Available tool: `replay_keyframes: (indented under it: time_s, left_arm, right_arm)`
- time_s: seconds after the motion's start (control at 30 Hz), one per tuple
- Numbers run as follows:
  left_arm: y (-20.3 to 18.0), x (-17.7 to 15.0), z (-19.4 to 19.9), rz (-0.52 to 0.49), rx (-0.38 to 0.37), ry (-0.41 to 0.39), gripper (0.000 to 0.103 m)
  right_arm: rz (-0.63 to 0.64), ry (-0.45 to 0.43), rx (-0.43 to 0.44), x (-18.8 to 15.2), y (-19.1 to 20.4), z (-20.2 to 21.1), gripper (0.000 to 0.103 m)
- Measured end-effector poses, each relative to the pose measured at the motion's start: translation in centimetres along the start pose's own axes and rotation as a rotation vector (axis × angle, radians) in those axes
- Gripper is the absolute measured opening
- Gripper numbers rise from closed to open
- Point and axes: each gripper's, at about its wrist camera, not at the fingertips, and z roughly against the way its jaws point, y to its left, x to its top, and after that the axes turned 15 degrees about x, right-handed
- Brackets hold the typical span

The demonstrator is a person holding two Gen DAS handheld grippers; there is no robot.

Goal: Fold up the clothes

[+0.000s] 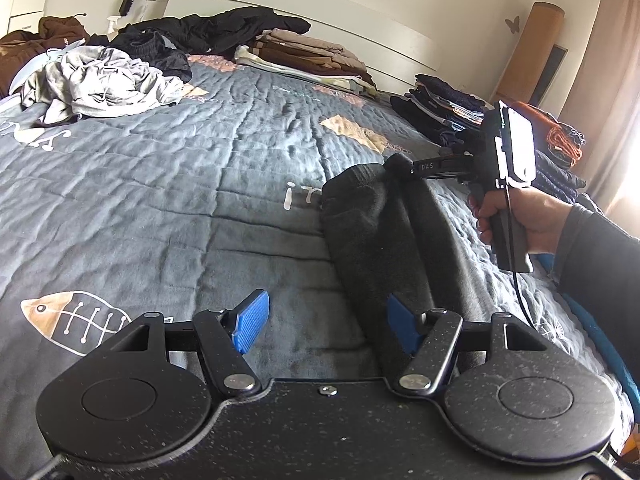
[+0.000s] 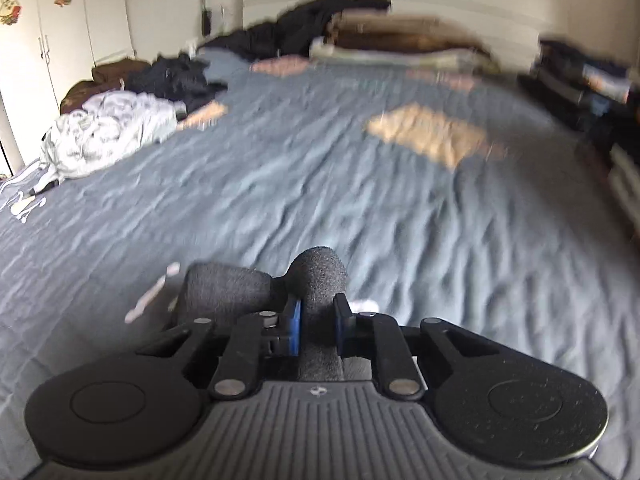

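Observation:
A dark grey sock (image 1: 380, 236) stretches from near my left gripper up to the right gripper over the blue-grey bedspread (image 1: 200, 168). My left gripper (image 1: 324, 326) is open, its blue pads (image 1: 252, 326) wide apart; the sock's near end lies by the right pad. The right gripper (image 1: 404, 168), held by a hand (image 1: 524, 216), is shut on the sock's far end. In the right wrist view, blurred, that gripper (image 2: 318, 330) pinches the bunched dark sock (image 2: 316, 280) between its blue pads.
A crumpled grey-white garment (image 1: 100, 80) lies at the far left, black clothes (image 1: 208, 36) behind it. Folded brown and beige stacks (image 1: 308, 54) sit by the headboard. Folded dark stacks (image 1: 452, 108) and an orange item (image 1: 556, 128) line the right edge.

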Motion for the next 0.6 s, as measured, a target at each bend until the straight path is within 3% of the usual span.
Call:
replay_keyframes:
  time_s: [0.1, 0.13, 0.2, 0.23, 0.3, 0.4, 0.5, 0.6]
  left_arm:
    - [0.0, 0.0, 0.0, -0.003, 0.0, 0.004, 0.065]
    - [0.1, 0.0, 0.0, -0.001, -0.002, 0.006, 0.065]
    - [0.2, 0.0, 0.1, 0.003, -0.007, 0.01, 0.065]
    - [0.3, 0.1, 0.1, 0.004, -0.009, 0.012, 0.065]
    - [0.5, 0.1, 0.2, 0.008, -0.014, 0.015, 0.065]
    - [0.7, 0.1, 0.3, 0.016, -0.026, 0.023, 0.065]
    - [0.9, 0.0, 0.3, 0.034, -0.059, 0.042, 0.065]
    - [0.9, -0.3, 0.4, 0.045, -0.092, 0.062, 0.065]
  right_arm:
    - [0.091, 0.03, -0.053, 0.0, 0.1, -0.5, 0.021]
    - [0.12, 0.085, -0.075, -0.5, 0.0, -1.5, 0.026]
    - [0.128, 0.159, -0.112, -1.7, -0.4, -2.8, 0.031]
    - [0.106, 0.155, -0.112, -1.9, -0.6, -2.7, 0.034]
    - [0.016, 0.093, -0.081, -1.6, -1.1, -0.7, 0.04]
    - [-0.022, 0.01, -0.022, -1.3, -0.2, 4.2, 0.052]
    - [-0.003, -0.011, 0.052, -2.6, 1.9, 9.5, 0.057]
    - [-0.058, 0.028, 0.142, -5.6, 3.9, 13.6, 0.057]
